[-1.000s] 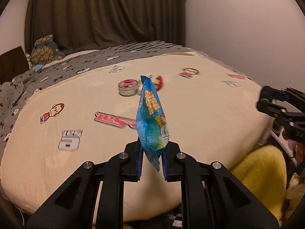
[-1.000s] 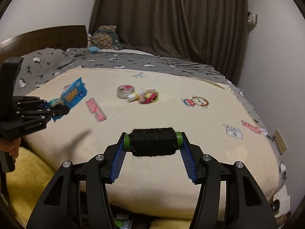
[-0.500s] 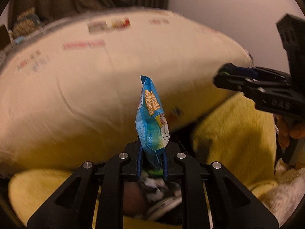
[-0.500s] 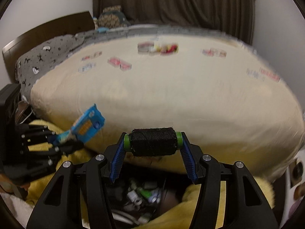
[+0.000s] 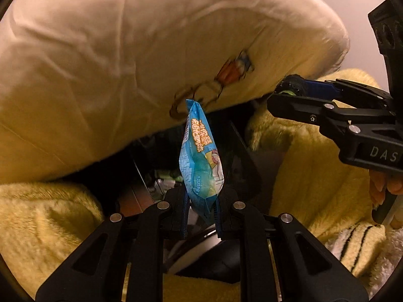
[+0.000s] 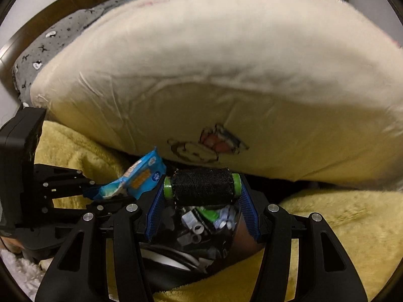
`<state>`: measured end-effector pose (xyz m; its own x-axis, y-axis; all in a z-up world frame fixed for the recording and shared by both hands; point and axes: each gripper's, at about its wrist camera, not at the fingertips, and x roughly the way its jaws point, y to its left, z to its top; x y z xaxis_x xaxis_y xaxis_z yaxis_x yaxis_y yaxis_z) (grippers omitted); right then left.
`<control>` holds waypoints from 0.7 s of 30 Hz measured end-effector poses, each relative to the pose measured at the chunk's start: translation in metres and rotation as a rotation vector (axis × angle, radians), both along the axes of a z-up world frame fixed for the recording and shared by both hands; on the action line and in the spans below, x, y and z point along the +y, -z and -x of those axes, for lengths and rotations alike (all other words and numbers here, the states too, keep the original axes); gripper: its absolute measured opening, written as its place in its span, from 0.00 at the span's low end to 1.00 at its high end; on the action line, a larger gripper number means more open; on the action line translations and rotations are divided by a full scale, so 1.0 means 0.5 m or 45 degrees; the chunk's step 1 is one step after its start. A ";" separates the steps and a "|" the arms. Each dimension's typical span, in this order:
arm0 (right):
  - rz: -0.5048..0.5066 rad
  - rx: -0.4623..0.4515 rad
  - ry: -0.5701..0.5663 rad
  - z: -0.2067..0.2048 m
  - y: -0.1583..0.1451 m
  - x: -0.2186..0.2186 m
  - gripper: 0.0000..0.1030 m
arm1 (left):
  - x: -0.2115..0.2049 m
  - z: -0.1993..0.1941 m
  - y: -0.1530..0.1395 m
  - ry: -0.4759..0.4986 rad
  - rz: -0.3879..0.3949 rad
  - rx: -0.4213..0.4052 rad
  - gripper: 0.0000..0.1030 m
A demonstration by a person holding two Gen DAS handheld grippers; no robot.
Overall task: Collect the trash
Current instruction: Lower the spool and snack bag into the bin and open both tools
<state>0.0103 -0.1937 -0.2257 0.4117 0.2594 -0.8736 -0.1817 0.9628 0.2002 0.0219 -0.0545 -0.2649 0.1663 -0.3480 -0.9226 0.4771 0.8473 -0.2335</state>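
Jaws: left gripper (image 5: 200,216) clamps blue wrapper (image 5: 200,161) (upright) | right gripper (image 6: 203,196) clamps black spool (image 6: 202,187)

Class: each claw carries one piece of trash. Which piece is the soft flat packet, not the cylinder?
The blue snack wrapper in the left claw. The right claw grips a black thread spool with green ends.

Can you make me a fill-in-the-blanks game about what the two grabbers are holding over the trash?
The left gripper pinches a ____ snack wrapper.
The right gripper holds a spool of ____ thread.
The spool's ends are ____.
Below both sits a bin full of ____.

Missing words: blue; black; green; trash
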 end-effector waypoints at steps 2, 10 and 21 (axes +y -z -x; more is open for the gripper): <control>0.005 0.043 0.007 -0.003 0.021 0.002 0.54 | 0.000 -0.001 0.017 -0.012 -0.026 0.032 0.15; -0.042 0.158 0.006 -0.015 0.070 0.004 0.54 | -0.002 -0.016 0.052 -0.024 -0.021 0.114 0.16; -0.039 0.146 0.057 -0.021 0.063 -0.018 0.71 | 0.013 -0.008 0.042 -0.095 -0.062 0.065 0.34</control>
<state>0.0210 -0.2025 -0.2570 0.3215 0.2699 -0.9076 -0.1128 0.9626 0.2463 0.0261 -0.0480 -0.2860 0.1426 -0.2907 -0.9461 0.4011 0.8909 -0.2132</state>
